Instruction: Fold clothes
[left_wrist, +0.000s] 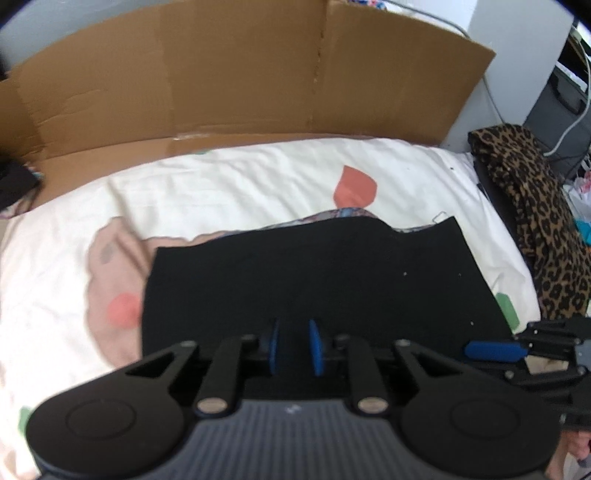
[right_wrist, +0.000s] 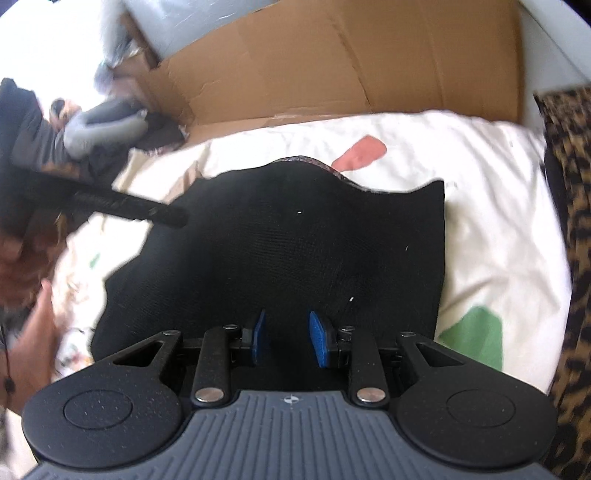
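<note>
The black garment (left_wrist: 314, 273) lies flat on the white bedspread (left_wrist: 236, 184), already folded into a rough rectangle, with a patterned lining or second layer peeping out along its far edge. We judge the fold to be well along: the sides look straight, but the near-left corner, as the right wrist view shows it, still flares out unevenly, so at least one more fold or a tidy-up seems left.

Our left gripper (left_wrist: 295, 347) hangs over the near edge of the garment, its blue pads a little apart with only cloth seen beyond the gap; nothing appears pinched between them. Our right gripper (right_wrist: 288, 338) likewise sits over the near edge, its pads wider apart and empty as far as we can see. In the left wrist view the right gripper shows at the lower right, beside the garment's corner.

The cardboard box (left_wrist: 236, 81) stands opened out behind the bedspread. Its inside is not visible from here, so we cannot tell whether anything lies in it. A leopard-print cloth (left_wrist: 532, 206) is draped off the right side of the bed, possibly waiting its turn. A bare hand (right_wrist: 33, 332) shows blurred at the left edge of the right wrist view.
</note>
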